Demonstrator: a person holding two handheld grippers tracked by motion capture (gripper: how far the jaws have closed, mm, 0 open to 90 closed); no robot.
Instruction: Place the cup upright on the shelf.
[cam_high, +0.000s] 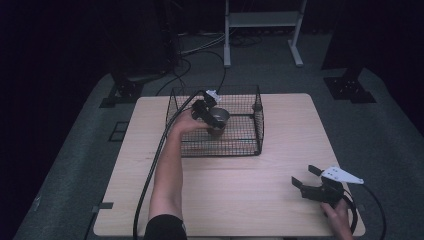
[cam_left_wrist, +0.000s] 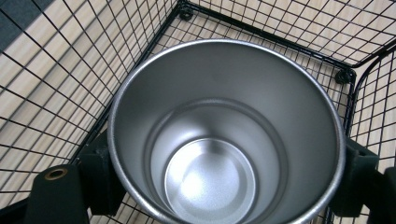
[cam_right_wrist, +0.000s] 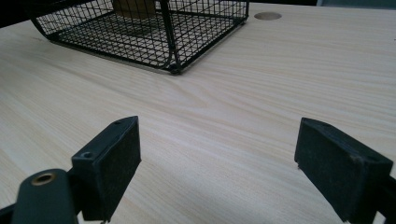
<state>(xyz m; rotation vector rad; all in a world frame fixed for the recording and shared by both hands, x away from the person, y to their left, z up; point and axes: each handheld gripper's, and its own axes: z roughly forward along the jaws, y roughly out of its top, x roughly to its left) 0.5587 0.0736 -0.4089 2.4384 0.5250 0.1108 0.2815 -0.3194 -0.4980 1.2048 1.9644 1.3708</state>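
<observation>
A shiny steel cup sits upright inside the black wire basket at the back middle of the table. My left gripper reaches into the basket from the left, its jaws clamped on the cup's two sides just below the rim. The cup is empty inside. My right gripper rests near the table's front right corner, jaws wide apart over bare wood, holding nothing.
The light wooden table has a round hole near its far edge. The basket stands ahead and left of my right gripper. A white stand and cables lie on the floor behind the table.
</observation>
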